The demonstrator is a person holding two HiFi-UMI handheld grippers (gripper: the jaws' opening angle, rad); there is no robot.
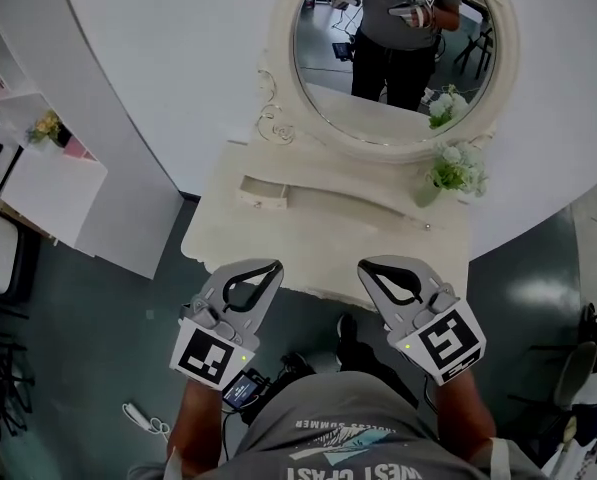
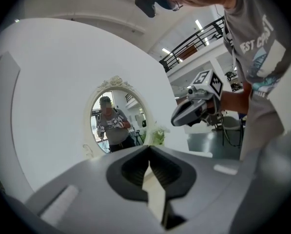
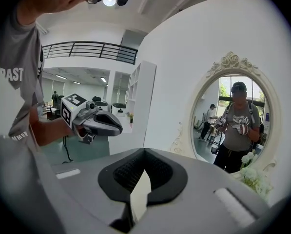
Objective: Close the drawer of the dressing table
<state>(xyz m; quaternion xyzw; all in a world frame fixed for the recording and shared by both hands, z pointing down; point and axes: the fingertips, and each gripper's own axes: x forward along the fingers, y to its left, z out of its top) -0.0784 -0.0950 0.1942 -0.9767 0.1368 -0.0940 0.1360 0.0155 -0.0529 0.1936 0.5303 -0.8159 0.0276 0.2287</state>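
Matt painted dressing table, glossy mirror

A curved white wall meets a dark floor (teal-grey), with seemingly white shelving left.

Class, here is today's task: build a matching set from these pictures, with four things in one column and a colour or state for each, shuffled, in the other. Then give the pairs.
1 drawer
2 flowers
3 mirror
4 left tongs

A shut, empty
B pulled out
C white and green
D oval, white-framed

Pairs: 1-B, 2-C, 3-D, 4-A.
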